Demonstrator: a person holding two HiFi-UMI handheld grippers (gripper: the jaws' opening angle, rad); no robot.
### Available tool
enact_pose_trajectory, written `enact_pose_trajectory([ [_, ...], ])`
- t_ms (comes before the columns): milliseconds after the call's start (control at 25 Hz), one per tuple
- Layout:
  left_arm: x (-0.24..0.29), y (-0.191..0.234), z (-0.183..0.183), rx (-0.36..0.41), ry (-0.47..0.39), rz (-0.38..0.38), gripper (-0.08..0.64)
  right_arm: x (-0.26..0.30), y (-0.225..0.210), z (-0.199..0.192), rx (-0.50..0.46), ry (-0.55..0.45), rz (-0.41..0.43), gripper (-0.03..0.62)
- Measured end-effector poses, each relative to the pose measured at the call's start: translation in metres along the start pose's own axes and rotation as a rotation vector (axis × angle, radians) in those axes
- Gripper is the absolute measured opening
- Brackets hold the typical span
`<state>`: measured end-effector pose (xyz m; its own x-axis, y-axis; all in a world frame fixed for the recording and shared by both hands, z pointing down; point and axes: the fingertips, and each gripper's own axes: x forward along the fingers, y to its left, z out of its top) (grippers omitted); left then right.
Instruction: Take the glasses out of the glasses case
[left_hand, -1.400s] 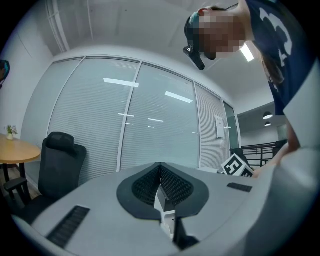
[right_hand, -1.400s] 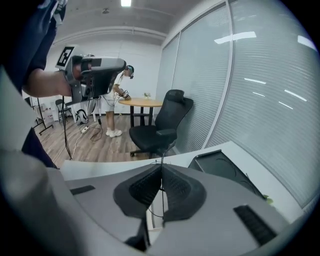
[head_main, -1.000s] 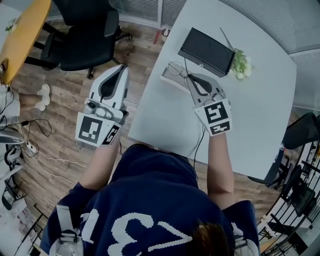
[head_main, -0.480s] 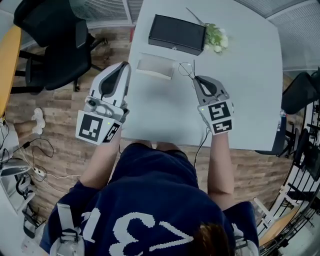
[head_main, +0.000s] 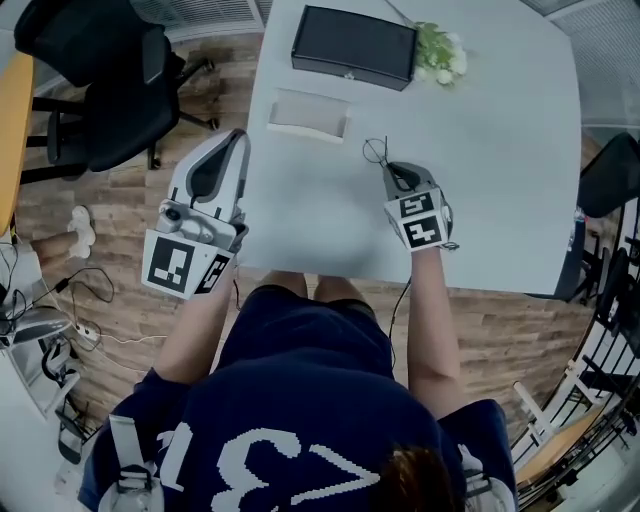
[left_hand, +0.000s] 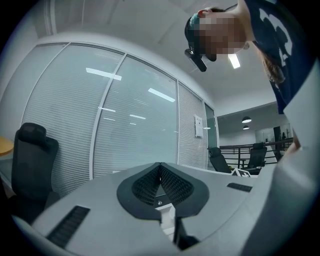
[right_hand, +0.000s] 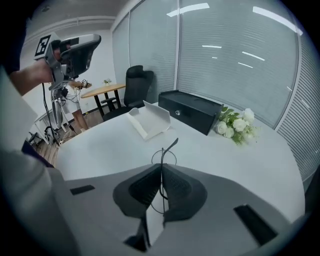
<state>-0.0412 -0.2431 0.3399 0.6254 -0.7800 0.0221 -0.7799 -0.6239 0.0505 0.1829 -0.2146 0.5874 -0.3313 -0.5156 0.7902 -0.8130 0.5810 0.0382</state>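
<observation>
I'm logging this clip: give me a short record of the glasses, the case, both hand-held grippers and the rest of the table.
glasses case: open, on the white table
glasses: outside it, pinched by the right hand-held gripper
left hand-held gripper: shut, empty, beyond the table's edge
also on table: black box, white flowers

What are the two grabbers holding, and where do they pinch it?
The right gripper pinches the glasses by their thin wire frame, beside a lens. The left gripper holds nothing.
</observation>
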Motion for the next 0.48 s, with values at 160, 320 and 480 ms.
enact_pose_trajectory([
  [160, -0.002, 0.003, -0.005, 0.001, 0.011, 0.009, 0.014, 0.016, 0.003, -0.007, -0.007, 0.035, 0.006, 0.031],
  [320, -0.004, 0.003, -0.001, 0.006, -0.002, 0.014, 0.014, 0.009, 0.002, 0.006, -0.005, 0.003, 0.003, 0.098],
  [480, -0.004, 0.0, 0.016, 0.021, -0.038, 0.012, 0.014, -0.039, -0.015, 0.059, 0.033, -0.206, -0.06, 0.032],
])
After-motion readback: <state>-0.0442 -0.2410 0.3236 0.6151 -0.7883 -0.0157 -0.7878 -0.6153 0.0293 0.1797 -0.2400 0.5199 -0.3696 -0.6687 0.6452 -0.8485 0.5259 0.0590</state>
